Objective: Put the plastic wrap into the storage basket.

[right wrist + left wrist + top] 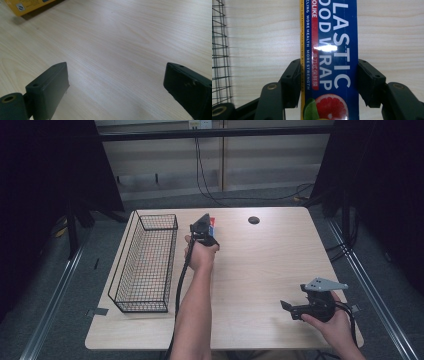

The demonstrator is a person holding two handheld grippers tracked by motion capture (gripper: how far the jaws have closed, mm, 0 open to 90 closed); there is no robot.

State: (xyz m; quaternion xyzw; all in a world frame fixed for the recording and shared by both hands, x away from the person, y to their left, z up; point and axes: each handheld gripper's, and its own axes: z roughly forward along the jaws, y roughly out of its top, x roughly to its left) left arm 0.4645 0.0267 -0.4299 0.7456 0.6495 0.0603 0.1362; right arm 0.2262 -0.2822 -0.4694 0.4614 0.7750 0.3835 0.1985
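High view: the left tongs (204, 226), held in the person's left hand (201, 254), reach to the far middle of the pale wooden desk (260, 270), where they meet the plastic wrap box (212, 224), of which a small blue and red part shows past the tool. A black wire basket (145, 262) stands just to the left of that hand, its long side running away from the person; nothing lies inside it. A dark round cable hole (254, 220) sits in the desk to the right of the box, apart from it. The right tongs (292, 309) rest low near the front right corner, well apart from the box, with the right hand (332, 322) around their body.

Left gripper view: the two black jaws press on either long side of the blue box (329, 62), which lies on the desk; no earlier state is compared. Basket mesh (220, 50) rises at the left edge, near but not touching.

Right gripper view: the jaws stand spread wide over bare desk (112, 50), with nothing between them. A yellow corner of the box (27, 5) lies far off at the upper left.
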